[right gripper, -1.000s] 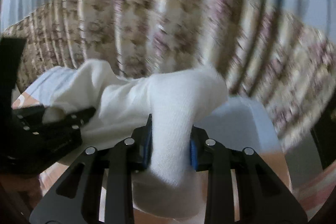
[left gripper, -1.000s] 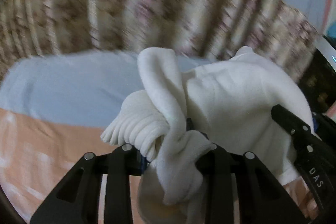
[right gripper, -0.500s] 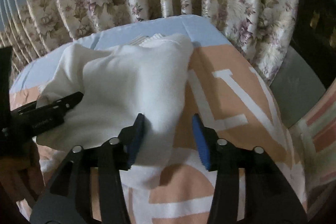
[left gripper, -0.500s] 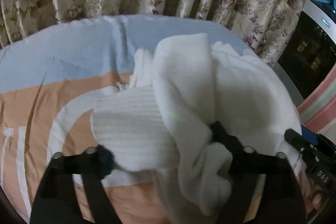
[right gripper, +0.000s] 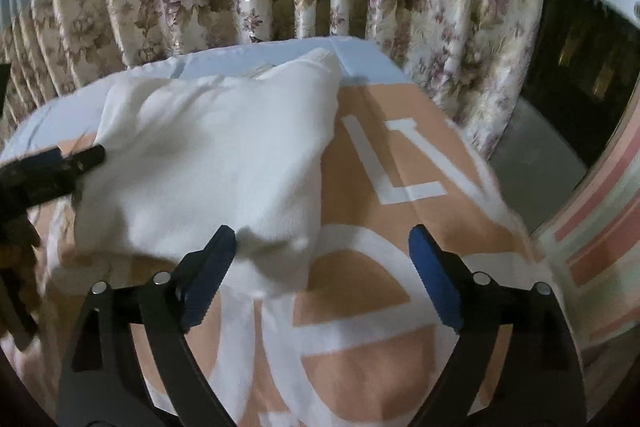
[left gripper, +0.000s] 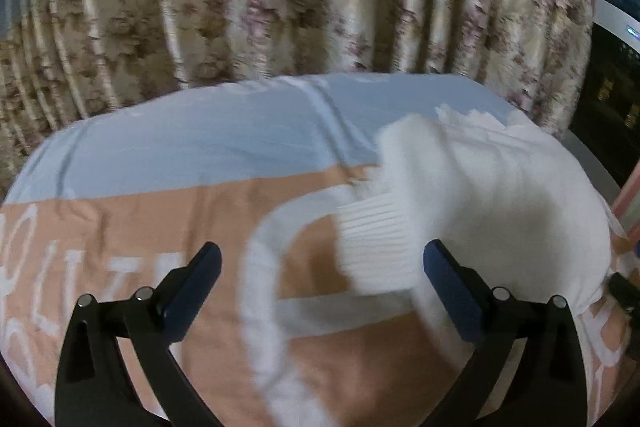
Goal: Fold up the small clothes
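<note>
Both claws now released; white garment (right gripper: pixel 208 163) dropped

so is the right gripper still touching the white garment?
Cannot tell. In the right wrist view the right gripper is open, but the white garment's edge overlaps its left finger, hiding any gap.

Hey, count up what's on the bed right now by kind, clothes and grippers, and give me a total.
White garment, lying on the bedspread: 1
Grippers, left gripper and right gripper, both open: 2
Total: 3
</note>
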The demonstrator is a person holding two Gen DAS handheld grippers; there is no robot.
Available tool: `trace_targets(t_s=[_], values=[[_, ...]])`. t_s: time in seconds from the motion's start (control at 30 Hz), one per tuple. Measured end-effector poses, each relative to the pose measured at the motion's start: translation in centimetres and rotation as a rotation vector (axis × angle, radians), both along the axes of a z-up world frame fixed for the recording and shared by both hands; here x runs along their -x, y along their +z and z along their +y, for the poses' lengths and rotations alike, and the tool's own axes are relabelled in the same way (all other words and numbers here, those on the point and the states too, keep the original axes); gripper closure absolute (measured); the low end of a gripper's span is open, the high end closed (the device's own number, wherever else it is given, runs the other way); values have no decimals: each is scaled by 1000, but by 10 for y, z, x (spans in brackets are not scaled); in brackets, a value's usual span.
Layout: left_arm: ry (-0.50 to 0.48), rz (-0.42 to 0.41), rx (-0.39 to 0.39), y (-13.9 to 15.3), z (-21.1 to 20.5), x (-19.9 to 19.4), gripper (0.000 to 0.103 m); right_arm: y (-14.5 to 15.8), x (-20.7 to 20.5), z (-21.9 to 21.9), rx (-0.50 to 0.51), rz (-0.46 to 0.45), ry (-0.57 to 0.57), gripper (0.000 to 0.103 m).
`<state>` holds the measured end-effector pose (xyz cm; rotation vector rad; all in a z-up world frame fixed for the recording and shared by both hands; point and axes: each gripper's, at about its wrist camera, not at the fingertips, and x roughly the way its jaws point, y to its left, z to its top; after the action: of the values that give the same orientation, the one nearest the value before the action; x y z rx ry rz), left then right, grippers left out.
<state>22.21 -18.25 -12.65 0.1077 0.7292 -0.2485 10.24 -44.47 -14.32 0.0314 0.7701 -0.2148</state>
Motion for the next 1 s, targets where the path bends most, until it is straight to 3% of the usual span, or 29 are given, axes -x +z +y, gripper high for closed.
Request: trace_targets(t_s=[0.1, 0.27, 0.53, 0.73, 0.83, 1.0], values=[[61, 9, -11, 6, 22, 6, 1, 16, 13, 13, 37, -48, 63, 10], [152, -9, -18, 31, 64, 54, 1, 51, 28, 44, -29, -130, 131, 4], [212, -75, -87, 70, 99, 142, 1, 82, 44, 118, -98, -100, 186, 3], [263, -58, -23, 90, 125, 176, 1, 103, 72, 163, 29, -83, 154, 3], [237, -41, 39, 99, 132, 184, 1, 112, 83, 168, 63, -118, 152, 3], [247, -45, 18, 112, 130, 188, 1, 127, 96, 167, 41, -142, 150, 3]])
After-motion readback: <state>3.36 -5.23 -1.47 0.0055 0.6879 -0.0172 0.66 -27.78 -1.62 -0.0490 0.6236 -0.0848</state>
